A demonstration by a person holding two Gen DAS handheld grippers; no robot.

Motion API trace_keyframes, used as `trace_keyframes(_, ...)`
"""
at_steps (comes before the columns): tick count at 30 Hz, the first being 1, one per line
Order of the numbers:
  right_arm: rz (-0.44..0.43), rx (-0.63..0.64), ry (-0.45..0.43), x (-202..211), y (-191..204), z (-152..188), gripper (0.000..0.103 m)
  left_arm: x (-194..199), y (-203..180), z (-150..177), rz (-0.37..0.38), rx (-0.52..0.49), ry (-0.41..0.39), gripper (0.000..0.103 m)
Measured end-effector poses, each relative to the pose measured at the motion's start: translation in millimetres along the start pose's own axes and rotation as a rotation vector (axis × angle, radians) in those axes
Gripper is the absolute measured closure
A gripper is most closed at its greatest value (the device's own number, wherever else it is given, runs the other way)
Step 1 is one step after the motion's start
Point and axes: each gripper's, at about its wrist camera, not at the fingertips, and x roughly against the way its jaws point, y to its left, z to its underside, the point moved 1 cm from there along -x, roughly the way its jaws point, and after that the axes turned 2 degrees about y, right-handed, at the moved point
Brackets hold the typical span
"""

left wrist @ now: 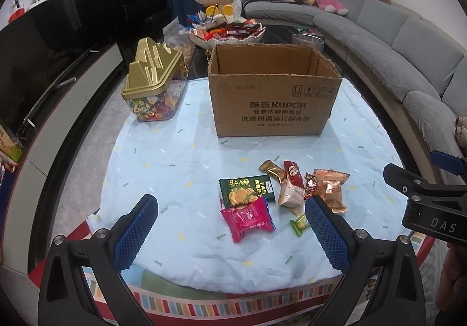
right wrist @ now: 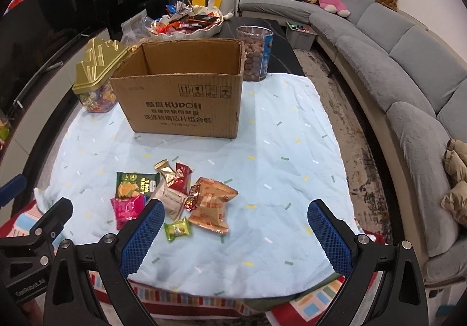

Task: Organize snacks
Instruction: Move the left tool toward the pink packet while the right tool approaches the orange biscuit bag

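Observation:
Several wrapped snacks lie in a loose pile on the pale blue cloth (left wrist: 181, 156): a green cracker pack (left wrist: 246, 191), a pink pack (left wrist: 248, 218), an orange pack (right wrist: 211, 203) and a small green candy (right wrist: 176, 229). Behind them stands an open cardboard box (left wrist: 271, 92), empty as far as I can see. My left gripper (left wrist: 230, 226) is open, hovering near the front of the pile with nothing between its fingers. My right gripper (right wrist: 236, 234) is open too, just right of the pile, and holds nothing.
A gold-lidded candy jar (left wrist: 154, 83) stands left of the box, a clear tub of brown balls (right wrist: 255, 53) behind its right corner. A tiered snack dish (left wrist: 226, 31) sits farther back. A grey sofa (right wrist: 408, 63) curves along the right.

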Motion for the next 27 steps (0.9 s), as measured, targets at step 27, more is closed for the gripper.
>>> trace_keyframes(27, 0.006, 0.022, 0.128, -84.8, 5.6, -2.7, 0.003, -101.5, -3.5, 8.7, 0.039, 0.049, 0.199, 0.002)
